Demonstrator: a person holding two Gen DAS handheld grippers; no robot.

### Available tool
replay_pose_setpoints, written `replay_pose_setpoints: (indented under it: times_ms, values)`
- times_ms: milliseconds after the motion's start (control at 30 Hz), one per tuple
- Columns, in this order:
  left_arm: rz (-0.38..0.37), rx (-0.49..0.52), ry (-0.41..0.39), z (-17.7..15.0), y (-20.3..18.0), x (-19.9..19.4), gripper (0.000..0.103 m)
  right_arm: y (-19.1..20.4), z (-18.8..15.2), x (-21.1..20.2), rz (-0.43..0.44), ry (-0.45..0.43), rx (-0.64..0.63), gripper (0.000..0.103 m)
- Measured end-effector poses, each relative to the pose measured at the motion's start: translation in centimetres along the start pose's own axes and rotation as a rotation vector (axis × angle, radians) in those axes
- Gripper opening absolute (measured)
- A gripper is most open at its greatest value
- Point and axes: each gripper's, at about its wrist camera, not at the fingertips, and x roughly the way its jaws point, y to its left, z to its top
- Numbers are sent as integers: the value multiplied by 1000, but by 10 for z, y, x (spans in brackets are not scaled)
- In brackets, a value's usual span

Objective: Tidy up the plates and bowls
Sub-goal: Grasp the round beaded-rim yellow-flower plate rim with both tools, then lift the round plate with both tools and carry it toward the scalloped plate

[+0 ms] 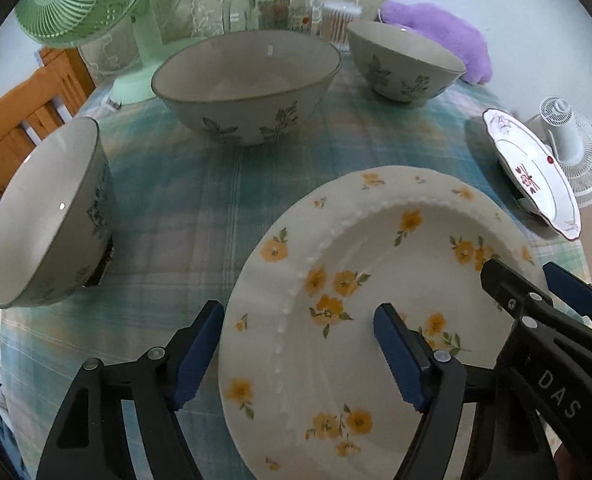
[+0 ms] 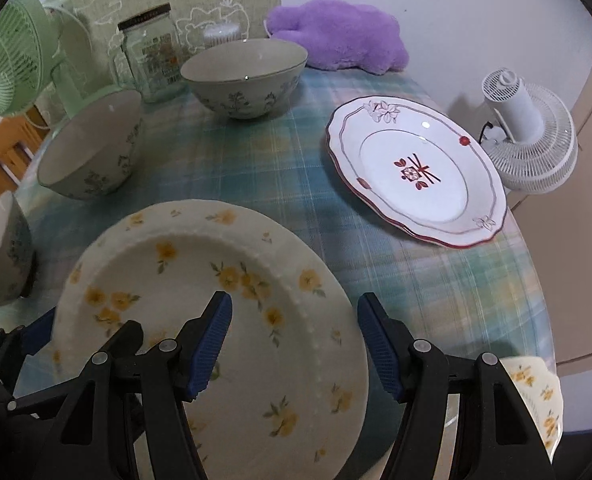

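1. While the left tool (image 1: 297,354) is straddling the left rim of the yellow-flowered plate (image 1: 335,280) in the left wrist view, its fingers are standing spread, one blue pad (image 1: 194,356) sitting outside the rim over the checked cloth (image 1: 200,208) and the other over the plate's well. Neither pad is pressing on the china, so nothing is being pinched. To do this step well, the outer finger should be sliding under the lip while the inner one is coming down on the rim, closing slowly so the glazed edge is not slipping out.
2. In the same view, the right tool (image 1: 515,276) is reaching in at the plate's far right edge. Three bowls (image 1: 248,92) are standing beyond on the surface, and a red-trimmed plate (image 1: 535,176) is lying well apart to the right.
3. In the right wrist view, the right tool (image 2: 294,346) is also standing spread, bracketing the right rim of the same flowered plate (image 2: 200,280): one pad over the well, the other outside the edge. It is gripping nothing. Both sides should be closing together and lifting level, I judge.
4. Here the red-trimmed plate (image 2: 415,176) is lying flat ahead and to the right, well clear of the tool.
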Motion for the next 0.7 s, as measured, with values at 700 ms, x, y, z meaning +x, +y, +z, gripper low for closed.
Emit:
replay_pose_setpoints:
  times_ms: [700]
  values:
    - [9,41,1,-3,-5,-1,75,-8,-1,11,11,29,-31,57]
